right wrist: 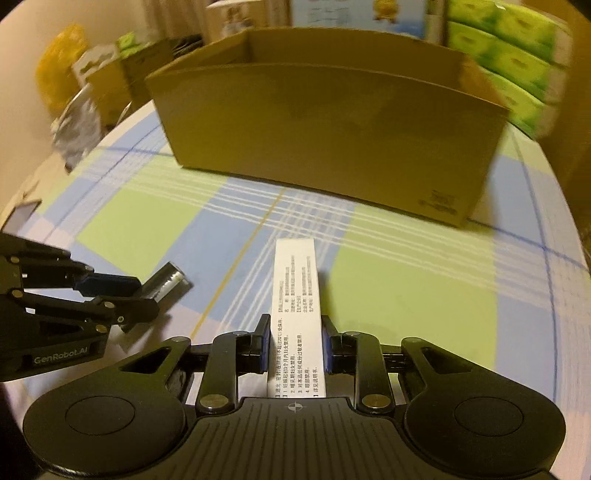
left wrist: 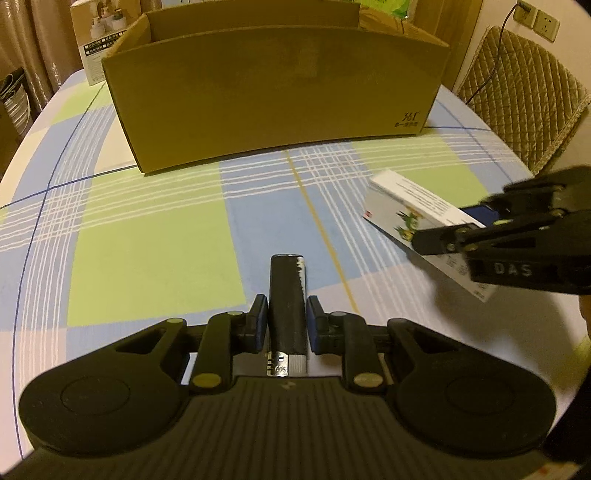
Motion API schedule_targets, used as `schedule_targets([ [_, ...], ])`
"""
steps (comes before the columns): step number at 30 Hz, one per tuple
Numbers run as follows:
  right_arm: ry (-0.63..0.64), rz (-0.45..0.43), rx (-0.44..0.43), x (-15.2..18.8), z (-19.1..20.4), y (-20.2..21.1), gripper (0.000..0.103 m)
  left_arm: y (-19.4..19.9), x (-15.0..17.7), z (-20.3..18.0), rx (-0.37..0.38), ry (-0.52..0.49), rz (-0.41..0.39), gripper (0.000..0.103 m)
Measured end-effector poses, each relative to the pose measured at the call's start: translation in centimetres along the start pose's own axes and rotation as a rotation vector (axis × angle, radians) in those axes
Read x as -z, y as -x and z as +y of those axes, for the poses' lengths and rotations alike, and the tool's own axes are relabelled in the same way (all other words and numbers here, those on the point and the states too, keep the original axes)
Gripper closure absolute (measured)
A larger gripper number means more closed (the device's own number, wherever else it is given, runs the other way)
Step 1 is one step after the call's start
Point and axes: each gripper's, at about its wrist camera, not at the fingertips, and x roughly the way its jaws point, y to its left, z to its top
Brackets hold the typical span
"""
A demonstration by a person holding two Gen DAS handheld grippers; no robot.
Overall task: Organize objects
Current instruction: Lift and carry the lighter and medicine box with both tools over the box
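Black tube (left wrist: 287,306) clenched in my left tongs (left wrist: 286,317), white carton (right wrist: 297,317) clenched in my right tongs (right wrist: 295,341). Both held over the checked bench (left wrist: 147,240), near its front edge. Cardboard box (left wrist: 273,92) open-topped toward the far edge.

Quilted chair (left wrist: 524,99), wall socket (left wrist: 546,24), green tissue packs (right wrist: 517,62) beyond the table

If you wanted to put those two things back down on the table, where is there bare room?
Bare checked tablecloth lies between the cardboard box and both grippers. It is crowded nearer, where the left gripper clamps a dark tube and the right gripper a white carton.
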Motion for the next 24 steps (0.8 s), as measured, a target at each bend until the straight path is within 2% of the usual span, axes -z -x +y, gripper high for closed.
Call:
schedule_targets([
  [10,-0.113,-0.032,0.009,2.8,1.0,4.4,0.08,3.9,0.9,-1.2,0.008,0.012,-0.031,0.085],
  [24,-0.112,-0.117,0.014,2.9,3.1,9.4,0.08,8.1,0.4,-3.0,0.001,0.014,-0.066,0.085],
])
